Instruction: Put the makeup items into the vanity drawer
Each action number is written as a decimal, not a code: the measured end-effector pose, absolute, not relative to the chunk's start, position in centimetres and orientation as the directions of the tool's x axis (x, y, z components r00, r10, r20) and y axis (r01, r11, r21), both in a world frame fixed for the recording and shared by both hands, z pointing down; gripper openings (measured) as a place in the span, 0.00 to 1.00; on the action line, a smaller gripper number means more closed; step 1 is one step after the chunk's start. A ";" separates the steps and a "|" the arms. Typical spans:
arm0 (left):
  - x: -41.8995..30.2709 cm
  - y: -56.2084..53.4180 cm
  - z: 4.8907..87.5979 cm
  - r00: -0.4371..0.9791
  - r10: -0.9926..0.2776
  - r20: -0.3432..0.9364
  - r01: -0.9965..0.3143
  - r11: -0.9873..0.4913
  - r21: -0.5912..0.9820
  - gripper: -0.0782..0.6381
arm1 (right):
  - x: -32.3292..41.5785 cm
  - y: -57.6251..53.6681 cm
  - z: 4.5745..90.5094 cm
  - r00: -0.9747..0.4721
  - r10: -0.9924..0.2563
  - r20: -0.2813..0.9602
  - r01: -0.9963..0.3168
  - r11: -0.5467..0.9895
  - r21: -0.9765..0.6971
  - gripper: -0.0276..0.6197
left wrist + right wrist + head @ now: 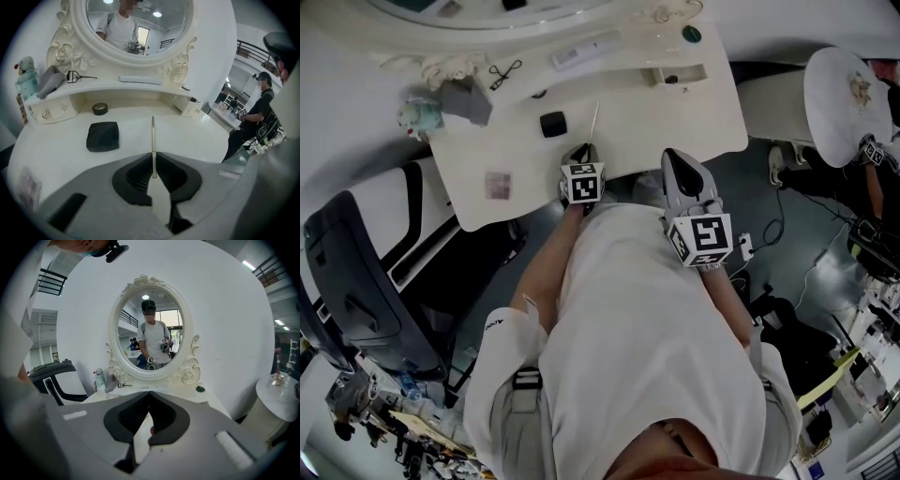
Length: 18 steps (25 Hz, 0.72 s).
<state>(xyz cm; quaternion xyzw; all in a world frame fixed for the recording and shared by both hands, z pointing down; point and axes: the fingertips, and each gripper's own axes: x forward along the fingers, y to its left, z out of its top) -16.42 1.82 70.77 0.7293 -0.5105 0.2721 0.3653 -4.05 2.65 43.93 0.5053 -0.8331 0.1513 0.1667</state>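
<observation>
My left gripper (584, 150) (153, 157) is shut on a thin pale makeup stick (153, 135) (594, 121), which points out over the white vanity top (61, 154). A black square compact (102, 136) (553, 123) lies just to the left of the stick. Behind it sits a small black round item (99, 108). A small drawer (680, 74) (191, 108) at the right of the shelf looks pulled out. My right gripper (678, 159) (149, 395) hangs at the table's front edge with its jaws together and nothing between them.
On the shelf under the oval mirror (150, 331) lie an eyelash curler (77, 76), a long white item (139, 80), a grey pouch (50, 80), a small plush toy (26, 74) and a green round item (692, 35). A black chair (356, 281) stands left, a round white side table (848, 98) right.
</observation>
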 end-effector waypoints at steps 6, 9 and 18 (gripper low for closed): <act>-16.5 1.5 67.9 0.367 -0.603 0.709 -0.925 -0.319 0.207 0.15 | -5.5 3.1 43.7 -0.438 -0.798 0.415 -0.892 0.443 -0.090 0.06; -16.2 1.1 66.3 0.387 -0.625 0.678 -0.914 -0.357 0.193 0.15 | -5.9 3.1 43.4 -0.440 -0.804 0.400 -0.891 0.445 -0.085 0.06; -15.3 0.2 61.7 0.388 -0.650 0.653 -0.919 -0.324 0.224 0.15 | -6.1 2.7 43.1 -0.482 -0.791 0.377 -0.868 0.490 -0.082 0.06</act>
